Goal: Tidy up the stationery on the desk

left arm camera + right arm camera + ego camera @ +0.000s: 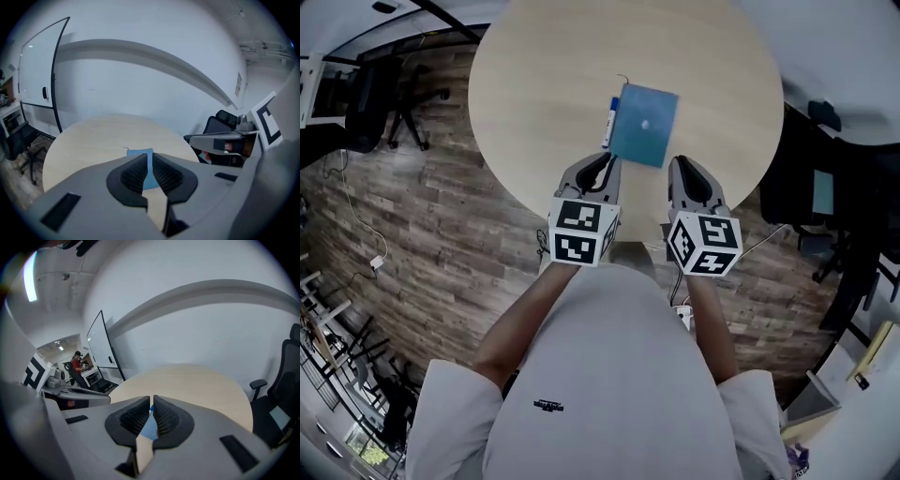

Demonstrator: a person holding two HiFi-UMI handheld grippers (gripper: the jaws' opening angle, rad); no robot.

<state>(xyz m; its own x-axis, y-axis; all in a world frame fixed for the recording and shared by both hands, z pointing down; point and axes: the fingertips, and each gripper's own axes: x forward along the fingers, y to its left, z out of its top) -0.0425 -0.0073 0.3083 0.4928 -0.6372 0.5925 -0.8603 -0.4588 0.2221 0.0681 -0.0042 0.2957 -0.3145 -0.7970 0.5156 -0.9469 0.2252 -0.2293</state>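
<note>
Head view: round pale-wood table [544,84] over plank flooring. A blue notebook [644,124] lies flat on the near half of the table. A pen [609,120] lies just beside its left edge, parallel to it. Both grippers hover at the near rim, side by side. The left gripper [605,161] points at the notebook's near left corner and the right gripper [682,165] at its near right corner. I cannot tell from here whether either one touches it. Dark office chairs [370,103] stand off to the sides.

Left gripper view: the left gripper [149,157] has its jaws drawn almost together, with only a thin slit between them and nothing in it. The notebook [139,153] shows beyond the tips, flat on the table [93,140].

Right gripper view: the right gripper [151,402] stands the same way — jaws narrow, gripping nothing. A sliver of the notebook [149,428] shows through the gap, lying on the table [201,385]. A whiteboard [101,345] stands behind, and a person [77,361] sits far back.
</note>
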